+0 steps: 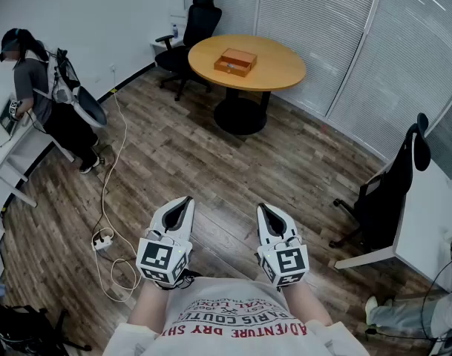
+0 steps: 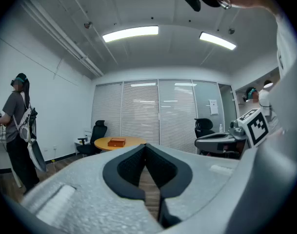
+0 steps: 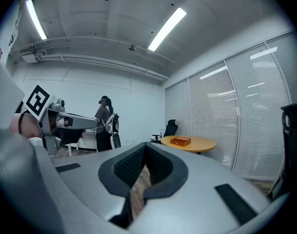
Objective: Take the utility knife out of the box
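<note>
The box (image 1: 235, 61) lies on the round desk (image 1: 277, 73), well ahead of the fingers, with wooden floor (image 1: 211, 147) between; the utility knife does not show. A person (image 1: 40, 87) stands far left of them. Left gripper (image 1: 185, 201) and right gripper (image 1: 263, 208) point level, side by side, fingers pressed together on nothing

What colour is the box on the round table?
Orange-brown, like wood. The box shows best in the head view.
</note>
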The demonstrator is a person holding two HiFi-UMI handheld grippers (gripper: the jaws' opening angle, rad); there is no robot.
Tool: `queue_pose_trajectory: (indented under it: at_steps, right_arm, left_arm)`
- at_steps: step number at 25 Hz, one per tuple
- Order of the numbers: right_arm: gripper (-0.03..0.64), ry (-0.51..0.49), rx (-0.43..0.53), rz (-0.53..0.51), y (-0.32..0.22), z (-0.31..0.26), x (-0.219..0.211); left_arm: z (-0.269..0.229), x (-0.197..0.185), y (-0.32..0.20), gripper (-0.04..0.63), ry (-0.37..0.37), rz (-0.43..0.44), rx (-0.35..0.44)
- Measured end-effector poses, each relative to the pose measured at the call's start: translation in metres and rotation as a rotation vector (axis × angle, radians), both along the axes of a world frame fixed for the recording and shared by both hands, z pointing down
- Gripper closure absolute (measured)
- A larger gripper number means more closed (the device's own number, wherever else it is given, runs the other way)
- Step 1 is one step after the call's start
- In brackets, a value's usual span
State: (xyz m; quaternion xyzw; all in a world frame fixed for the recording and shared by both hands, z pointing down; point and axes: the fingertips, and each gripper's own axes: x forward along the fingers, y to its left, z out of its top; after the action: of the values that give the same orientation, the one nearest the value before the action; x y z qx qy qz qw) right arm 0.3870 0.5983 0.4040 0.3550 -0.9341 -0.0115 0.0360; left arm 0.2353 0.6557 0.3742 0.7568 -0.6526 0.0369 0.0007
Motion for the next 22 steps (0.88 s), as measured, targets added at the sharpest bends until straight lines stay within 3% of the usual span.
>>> queue_pose_trajectory:
  at_steps: [11, 16, 22]
  right_arm:
    - [0.611, 0.014, -0.003, -0.007, 0.004, 0.004, 0.006]
    - [0.61, -0.082, -0.087, 0.0, -0.002, 0.004, 0.011]
    - [0.611, -0.039, -0.077, 0.011, -0.01, 0.011, 0.008]
  left_arm:
    - [0.009, 0.015, -0.001, 0.6, 0.004, 0.036, -0.018]
    - [0.014, 0.022, -0.006, 0.6, 0.01, 0.046, -0.035]
    - [0.019, 0.025, -0.011, 0.6, -0.018, 0.043, -0.056]
